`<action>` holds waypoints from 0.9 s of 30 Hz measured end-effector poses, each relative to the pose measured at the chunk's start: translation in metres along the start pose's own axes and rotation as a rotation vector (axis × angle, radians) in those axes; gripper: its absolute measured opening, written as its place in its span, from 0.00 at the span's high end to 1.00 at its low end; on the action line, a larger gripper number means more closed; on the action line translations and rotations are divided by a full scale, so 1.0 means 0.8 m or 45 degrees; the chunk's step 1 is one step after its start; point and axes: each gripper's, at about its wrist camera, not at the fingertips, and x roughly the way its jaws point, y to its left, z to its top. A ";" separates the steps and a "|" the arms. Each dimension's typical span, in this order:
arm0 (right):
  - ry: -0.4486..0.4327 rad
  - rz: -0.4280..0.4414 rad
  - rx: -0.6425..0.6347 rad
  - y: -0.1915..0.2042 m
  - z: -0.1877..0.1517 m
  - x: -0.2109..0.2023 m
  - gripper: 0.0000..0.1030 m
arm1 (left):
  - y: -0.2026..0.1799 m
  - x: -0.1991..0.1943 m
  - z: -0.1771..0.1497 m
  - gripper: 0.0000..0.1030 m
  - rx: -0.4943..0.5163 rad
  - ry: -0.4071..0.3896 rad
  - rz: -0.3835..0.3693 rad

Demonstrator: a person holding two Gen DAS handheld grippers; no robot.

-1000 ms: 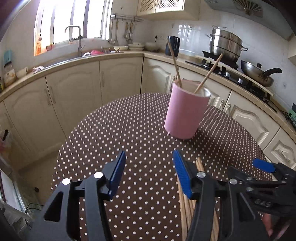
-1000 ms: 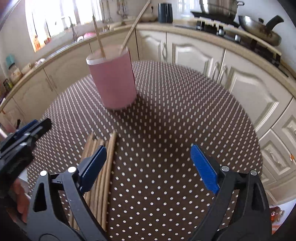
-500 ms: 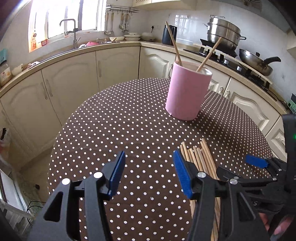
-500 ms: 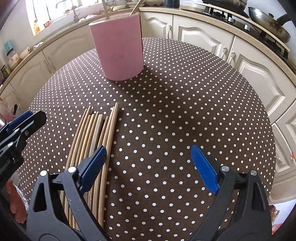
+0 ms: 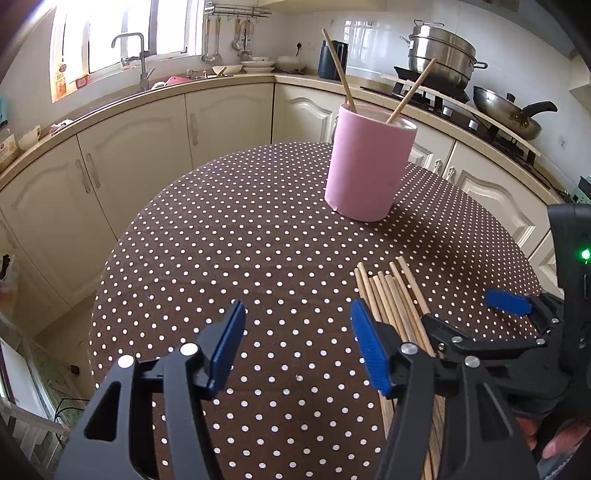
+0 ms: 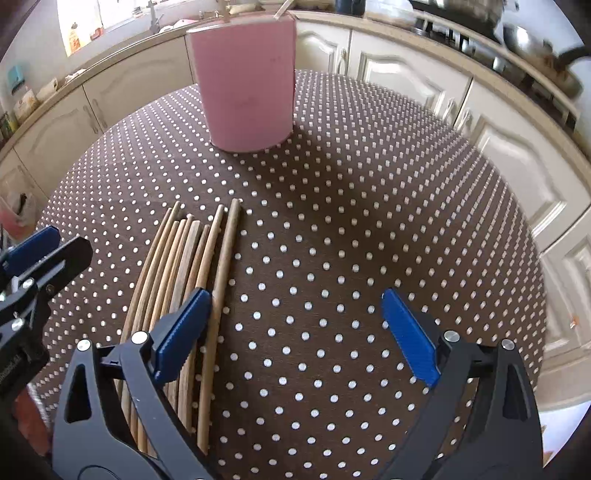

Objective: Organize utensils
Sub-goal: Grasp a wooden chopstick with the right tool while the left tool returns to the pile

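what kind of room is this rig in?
A home kitchen, most likely. A gas stove with a steel stockpot and a wok stands on a curved counter, a sink faucet sits under the window, and ladles hang on a wall rack above cream cabinets.

No legible text anywhere (window stickers, counter packets too blurred).

Holder (image 5: 364, 166) stands on the table (image 5: 229, 236), apparently two sticks inside; chopsticks (image 6: 184, 280) lie nearer.
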 end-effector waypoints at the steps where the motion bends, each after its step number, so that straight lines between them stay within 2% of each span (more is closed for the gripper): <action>1: -0.005 0.009 -0.011 0.002 0.000 -0.001 0.13 | -0.001 0.000 0.000 0.42 0.003 0.003 -0.001; 2: -0.011 0.043 -0.015 0.002 -0.001 -0.002 0.23 | -0.002 0.000 -0.001 0.42 0.004 0.007 -0.001; 3: -0.024 0.086 -0.020 0.003 -0.002 -0.005 0.38 | -0.004 0.001 -0.002 0.41 0.005 0.013 -0.002; 4: -0.050 0.080 -0.039 0.006 -0.003 -0.008 0.51 | -0.005 0.002 -0.003 0.41 0.007 0.021 -0.005; 5: -0.064 0.095 -0.058 0.008 -0.004 -0.010 0.73 | -0.007 0.003 -0.003 0.41 0.010 0.028 -0.010; 6: -0.078 0.116 -0.082 0.011 -0.006 -0.011 0.82 | -0.009 0.004 -0.003 0.41 0.013 0.035 -0.014; 8: -0.081 0.146 -0.061 0.007 -0.007 -0.013 0.91 | -0.015 0.006 -0.005 0.40 0.025 0.054 -0.023; 16: -0.078 0.272 0.062 -0.021 -0.018 -0.017 0.94 | -0.038 0.019 -0.012 0.39 0.086 0.134 -0.027; 18: -0.078 0.304 0.090 -0.027 -0.019 -0.017 0.94 | -0.045 0.025 -0.013 0.39 0.097 0.161 0.006; 20: -0.077 0.340 0.118 -0.035 -0.019 -0.016 0.94 | -0.047 0.029 -0.011 0.33 0.090 0.169 0.059; 27: -0.074 0.416 0.170 -0.047 -0.022 -0.017 0.94 | -0.055 0.041 0.001 0.27 0.055 0.192 0.142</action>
